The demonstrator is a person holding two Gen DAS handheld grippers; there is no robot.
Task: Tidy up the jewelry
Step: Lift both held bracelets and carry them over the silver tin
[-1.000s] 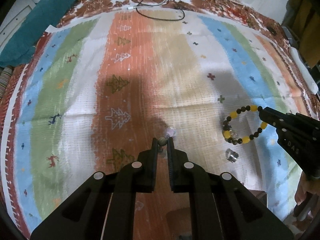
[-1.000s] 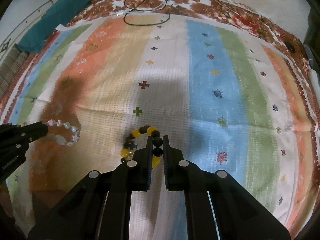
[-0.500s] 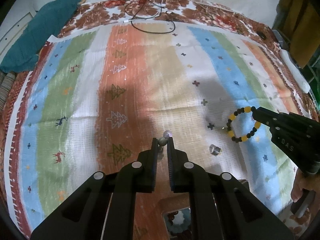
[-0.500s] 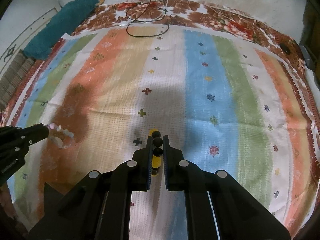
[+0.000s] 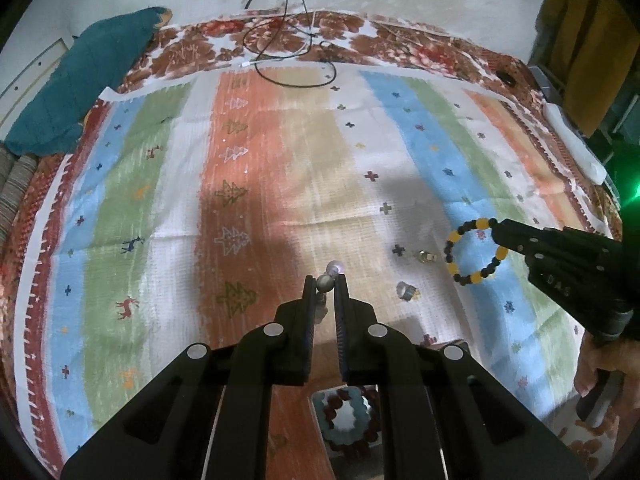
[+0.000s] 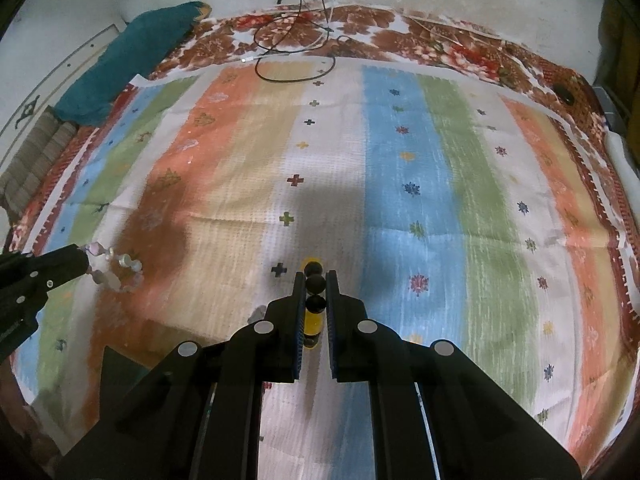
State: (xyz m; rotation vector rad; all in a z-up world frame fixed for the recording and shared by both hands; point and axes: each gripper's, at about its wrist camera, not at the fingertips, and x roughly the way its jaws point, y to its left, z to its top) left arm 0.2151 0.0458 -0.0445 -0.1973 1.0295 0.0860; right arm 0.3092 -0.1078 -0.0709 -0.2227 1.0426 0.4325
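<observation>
Yellow-and-black bead bracelet [image 6: 313, 280] sits pinched in the right gripper [image 6: 313, 282]; only the left wrist view shows two rings [image 5: 407, 291] lower right, while the left gripper [image 5: 325, 282] clamps a pale bead bracelet [image 6: 116, 268].

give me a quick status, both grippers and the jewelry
Left hand-held gripper shut on pale bead bracelet. Right hand-held gripper shut on black-and-yellow bracelet. Two rings on the striped cloth. Nothing in the way.
</observation>
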